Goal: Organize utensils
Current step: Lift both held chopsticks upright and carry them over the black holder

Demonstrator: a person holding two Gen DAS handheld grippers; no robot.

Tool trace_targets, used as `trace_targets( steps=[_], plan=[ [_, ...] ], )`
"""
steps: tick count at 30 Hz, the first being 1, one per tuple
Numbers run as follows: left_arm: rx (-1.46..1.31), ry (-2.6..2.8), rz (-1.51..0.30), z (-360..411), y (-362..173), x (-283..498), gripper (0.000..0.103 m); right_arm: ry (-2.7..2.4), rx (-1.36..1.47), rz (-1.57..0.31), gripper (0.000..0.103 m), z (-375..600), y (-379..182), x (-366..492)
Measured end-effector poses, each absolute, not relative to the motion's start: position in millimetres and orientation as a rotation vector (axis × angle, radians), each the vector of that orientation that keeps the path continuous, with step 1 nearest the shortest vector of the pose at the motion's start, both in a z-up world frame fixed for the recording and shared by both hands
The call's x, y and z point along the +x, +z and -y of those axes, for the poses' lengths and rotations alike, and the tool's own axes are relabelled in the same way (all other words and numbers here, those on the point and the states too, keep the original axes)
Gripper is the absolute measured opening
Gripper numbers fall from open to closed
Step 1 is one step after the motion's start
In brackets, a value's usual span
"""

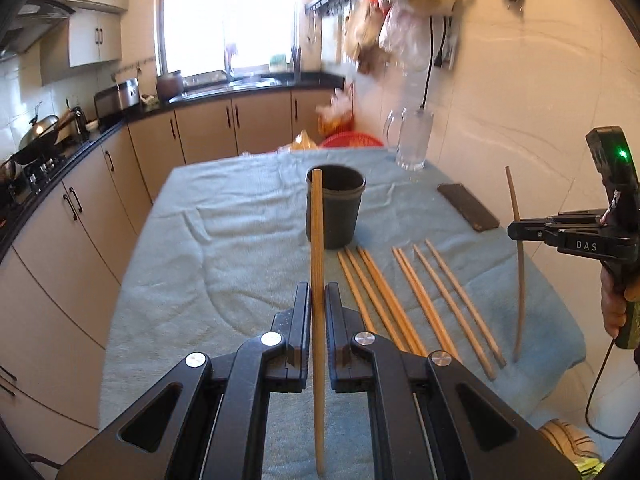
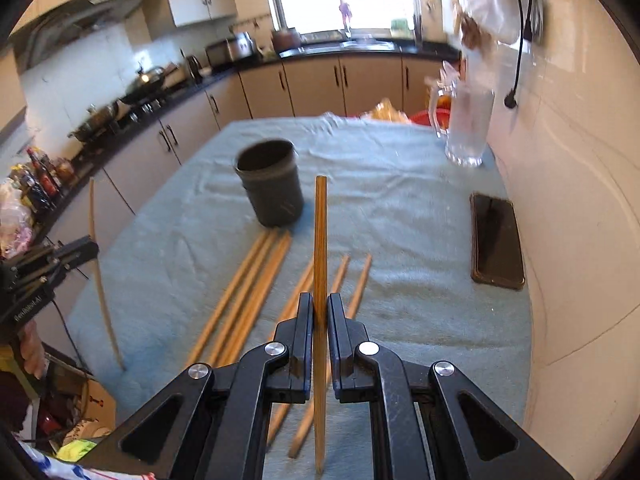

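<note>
My left gripper (image 1: 318,289) is shut on a wooden chopstick (image 1: 317,220), held lifted above the blue cloth. Its far tip lines up with the rim of the dark cup (image 1: 335,208). My right gripper (image 2: 320,305) is shut on another chopstick (image 2: 320,236) in the same way, with the cup (image 2: 272,184) ahead to its left. Several loose chopsticks (image 1: 400,300) (image 2: 248,296) lie in a row on the cloth in front of the cup. Each view shows the other gripper from the side: the right gripper (image 1: 515,230) and the left gripper (image 2: 86,250), each holding its stick.
A dark phone (image 2: 496,240) lies on the blue cloth (image 1: 240,220) near the tiled wall, and a glass mug (image 2: 468,128) stands at the far right corner. Kitchen cabinets and a stove run along the left. A red basket (image 1: 352,140) sits behind the table.
</note>
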State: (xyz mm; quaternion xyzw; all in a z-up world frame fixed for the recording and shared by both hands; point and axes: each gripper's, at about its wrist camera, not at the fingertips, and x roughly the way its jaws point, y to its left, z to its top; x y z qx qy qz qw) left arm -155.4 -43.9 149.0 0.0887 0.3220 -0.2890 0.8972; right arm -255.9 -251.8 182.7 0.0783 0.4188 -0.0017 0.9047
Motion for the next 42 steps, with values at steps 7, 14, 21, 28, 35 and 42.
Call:
trace_targets(
  steps=[7, 14, 21, 28, 35, 42],
  plan=[
    [0.06, -0.614, -0.582, 28, 179, -160, 0.006, 0.029, 0.176, -0.752, 0.007, 245, 221, -270],
    [-0.033, -0.611, -0.518, 34, 210, -138, 0.006, 0.04, 0.196, -0.666, 0.007, 247, 246, -255],
    [-0.162, -0.599, -0.516, 64, 240, -64, 0.006, 0.063, 0.244, -0.535, 0.007, 251, 289, -201],
    [-0.17, -0.545, -0.475, 110, 251, 2, 0.006, 0.037, 0.248, -0.446, 0.007, 243, 299, -134],
    [-0.109, -0.527, -0.597, 149, 213, 52, 0.006, -0.003, 0.264, -0.562, 0.008, 247, 250, -74],
    [-0.11, -0.504, -0.71, 151, 174, 69, 0.006, -0.001, 0.32, -0.707, 0.008, 258, 197, -40]
  ],
)
